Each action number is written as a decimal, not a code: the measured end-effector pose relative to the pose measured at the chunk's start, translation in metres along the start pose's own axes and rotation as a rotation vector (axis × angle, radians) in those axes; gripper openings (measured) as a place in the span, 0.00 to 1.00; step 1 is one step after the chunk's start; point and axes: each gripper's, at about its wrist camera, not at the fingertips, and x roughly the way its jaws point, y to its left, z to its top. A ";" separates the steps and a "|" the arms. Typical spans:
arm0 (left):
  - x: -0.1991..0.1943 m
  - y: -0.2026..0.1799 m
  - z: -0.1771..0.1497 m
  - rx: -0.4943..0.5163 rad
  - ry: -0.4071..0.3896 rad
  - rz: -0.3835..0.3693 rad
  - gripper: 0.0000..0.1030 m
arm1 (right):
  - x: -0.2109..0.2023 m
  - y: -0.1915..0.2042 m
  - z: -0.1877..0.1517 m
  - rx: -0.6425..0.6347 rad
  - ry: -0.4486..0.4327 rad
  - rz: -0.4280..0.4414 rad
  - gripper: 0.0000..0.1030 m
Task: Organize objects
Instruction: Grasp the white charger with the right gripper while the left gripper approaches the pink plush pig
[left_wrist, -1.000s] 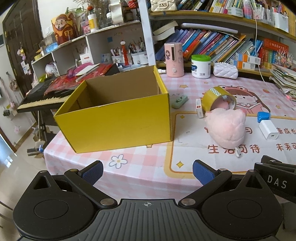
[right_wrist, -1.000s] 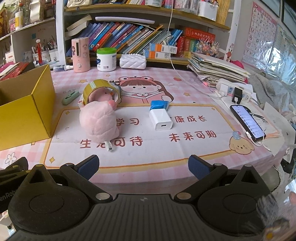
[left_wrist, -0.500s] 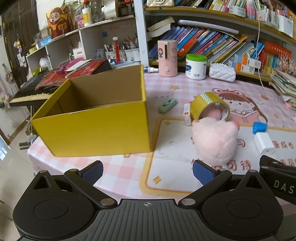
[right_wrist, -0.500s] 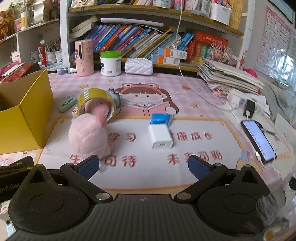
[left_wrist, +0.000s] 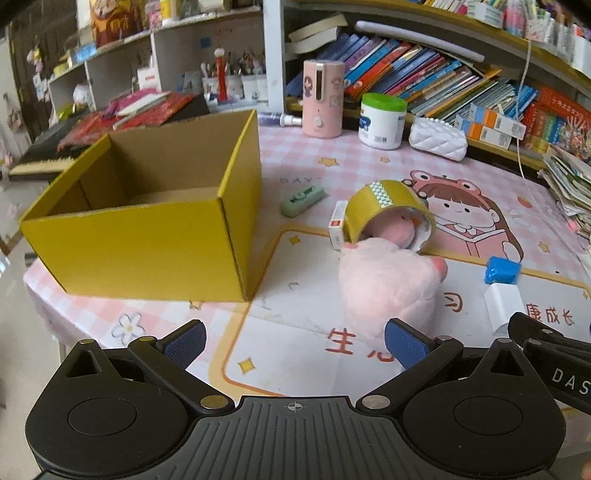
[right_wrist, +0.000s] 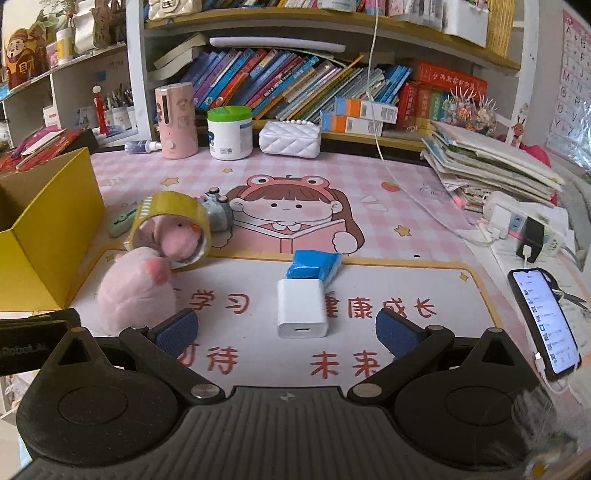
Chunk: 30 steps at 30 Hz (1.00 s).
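An open, empty yellow cardboard box (left_wrist: 147, 240) stands at the table's left; its corner shows in the right wrist view (right_wrist: 44, 236). A pink plush toy (left_wrist: 388, 288) lies on the mat with its head inside a yellow tape roll (left_wrist: 384, 206); both show in the right wrist view, plush (right_wrist: 136, 291), roll (right_wrist: 170, 218). A white charger (right_wrist: 301, 308) and a blue packet (right_wrist: 314, 264) lie ahead of my right gripper (right_wrist: 286, 328), which is open and empty. My left gripper (left_wrist: 293, 341) is open and empty, its right fingertip close to the plush.
A green eraser (left_wrist: 301, 199) and a small white-red box (left_wrist: 337, 225) lie between box and tape roll. A pink cylinder (left_wrist: 323, 99), white jar (left_wrist: 382, 120) and white quilted pouch (left_wrist: 437, 138) stand before the bookshelf. A phone (right_wrist: 543, 321), chargers and stacked books (right_wrist: 491, 162) are at right.
Both grippers have moved forward over the table toward the objects. The plush, charger and box appear larger and nearer. Jaws stay open; nothing has been picked up.
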 end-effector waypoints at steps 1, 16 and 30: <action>0.001 -0.001 0.000 -0.015 0.006 -0.006 1.00 | 0.003 -0.004 0.000 0.006 0.003 0.008 1.00; -0.004 -0.006 -0.004 -0.078 -0.057 0.043 1.00 | 0.068 -0.025 0.013 -0.006 0.109 0.099 0.81; 0.008 -0.035 0.013 -0.052 -0.039 -0.072 1.00 | 0.100 -0.040 0.024 -0.008 0.168 0.204 0.40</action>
